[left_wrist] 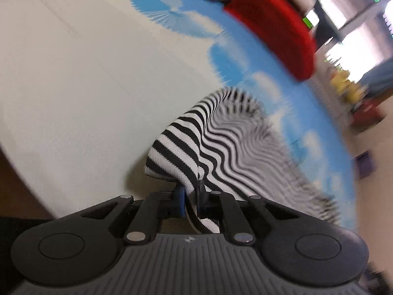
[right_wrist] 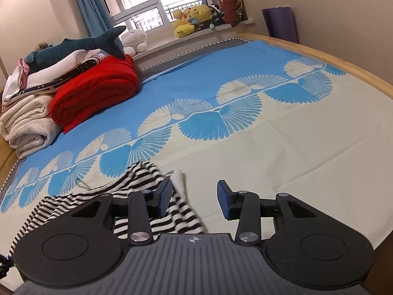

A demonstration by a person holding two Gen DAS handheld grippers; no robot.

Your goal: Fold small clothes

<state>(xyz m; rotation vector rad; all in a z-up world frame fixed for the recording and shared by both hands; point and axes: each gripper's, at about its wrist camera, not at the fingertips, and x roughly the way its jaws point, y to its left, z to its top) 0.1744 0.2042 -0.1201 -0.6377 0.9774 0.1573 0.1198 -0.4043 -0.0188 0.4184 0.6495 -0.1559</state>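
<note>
A: On the bed [right_wrist: 282, 147], toward its left side, the striped garment [right_wrist: 137, 189] lies rumpled and unfolded, so I judge the folding as barely begun.

B: Agreed. No neat fold shows anywhere; every crease is left to make. Farther left sit a folded red blanket [right_wrist: 95, 91] and cream blankets [right_wrist: 27, 123], apart from the work.

A: And the left hand-held gripper [left_wrist: 190, 196]?

B: Its jaws are pinched tight on an edge of the striped garment, lifting it off the sheet; the cloth trails away, blurred.

A: The right hand-held gripper [right_wrist: 194, 199]?

B: Spread wide, gripping nothing. Its left finger [right_wrist: 164, 194] sits over the striped cloth; whether it touches, I cannot tell. The other finger hangs over bare sheet.
</note>
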